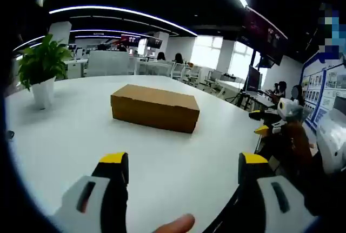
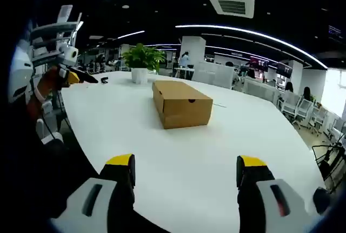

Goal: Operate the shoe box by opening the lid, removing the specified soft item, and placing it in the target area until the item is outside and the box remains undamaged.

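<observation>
Mid-desk (image 1: 65, 135), closed shoe box (image 1: 155, 108): light, crushable cardboard, best lifted by the lid's lower edge. Left gripper (image 1: 183, 171) and right gripper (image 2: 186, 172) well short, jaws spread, empty.

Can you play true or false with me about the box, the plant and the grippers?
1. The box has its lid shut. True.
2. The plant sits on top of the box. False: it stands on the table, apart from the box.
3. The left hand-held gripper is squeezing the box. False: it is open, short of the box.
4. The right hand-held gripper is open. True.
5. The box is blue. False: it is brown cardboard.
</observation>
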`<state>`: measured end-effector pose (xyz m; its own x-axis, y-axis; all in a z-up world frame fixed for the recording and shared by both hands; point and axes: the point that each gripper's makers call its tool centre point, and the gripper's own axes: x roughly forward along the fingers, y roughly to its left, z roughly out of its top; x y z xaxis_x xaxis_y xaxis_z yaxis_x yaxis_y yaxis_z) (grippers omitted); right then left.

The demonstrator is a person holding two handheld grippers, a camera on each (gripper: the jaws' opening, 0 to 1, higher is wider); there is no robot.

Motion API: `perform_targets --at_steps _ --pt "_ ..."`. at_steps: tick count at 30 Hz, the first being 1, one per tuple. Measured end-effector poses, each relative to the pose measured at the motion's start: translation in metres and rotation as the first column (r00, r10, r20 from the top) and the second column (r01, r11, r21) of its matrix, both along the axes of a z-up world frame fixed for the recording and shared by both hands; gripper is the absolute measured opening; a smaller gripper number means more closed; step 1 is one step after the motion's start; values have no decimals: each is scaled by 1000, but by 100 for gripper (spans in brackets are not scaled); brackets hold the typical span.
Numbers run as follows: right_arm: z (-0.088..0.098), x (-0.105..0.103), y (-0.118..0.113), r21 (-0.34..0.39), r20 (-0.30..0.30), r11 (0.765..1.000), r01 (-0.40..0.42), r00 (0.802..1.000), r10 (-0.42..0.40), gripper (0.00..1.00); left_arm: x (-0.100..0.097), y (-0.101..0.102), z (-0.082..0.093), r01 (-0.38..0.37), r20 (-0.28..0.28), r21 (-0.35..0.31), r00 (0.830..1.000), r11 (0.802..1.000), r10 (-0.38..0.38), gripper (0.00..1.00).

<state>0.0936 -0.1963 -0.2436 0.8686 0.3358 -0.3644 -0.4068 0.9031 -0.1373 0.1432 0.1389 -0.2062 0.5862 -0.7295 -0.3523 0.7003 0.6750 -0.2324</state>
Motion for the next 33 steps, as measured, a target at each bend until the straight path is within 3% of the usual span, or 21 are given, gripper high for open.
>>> perform_targets --at_steps 4,8,11,19,33 --pt "8 12 4 10 -19 1000 -1 1000 1 79 12 6 5 -16 -14 8 1000 1000 16 86" --pt "11 13 5 63 -82 998 23 996 -18 78 16 14 5 -34 -12 46 999 998 35 86" --pt "10 14 4 61 -110 998 30 994 -23 73 20 18 7 -48 -19 35 999 998 48 84" --pt "24 19 2 82 -97 995 51 994 -43 76 19 21 12 -62 -16 20 998 998 62 83" --pt "21 33 6 99 -147 991 86 987 -71 74 48 20 19 -18 -22 43 1000 999 19 83"
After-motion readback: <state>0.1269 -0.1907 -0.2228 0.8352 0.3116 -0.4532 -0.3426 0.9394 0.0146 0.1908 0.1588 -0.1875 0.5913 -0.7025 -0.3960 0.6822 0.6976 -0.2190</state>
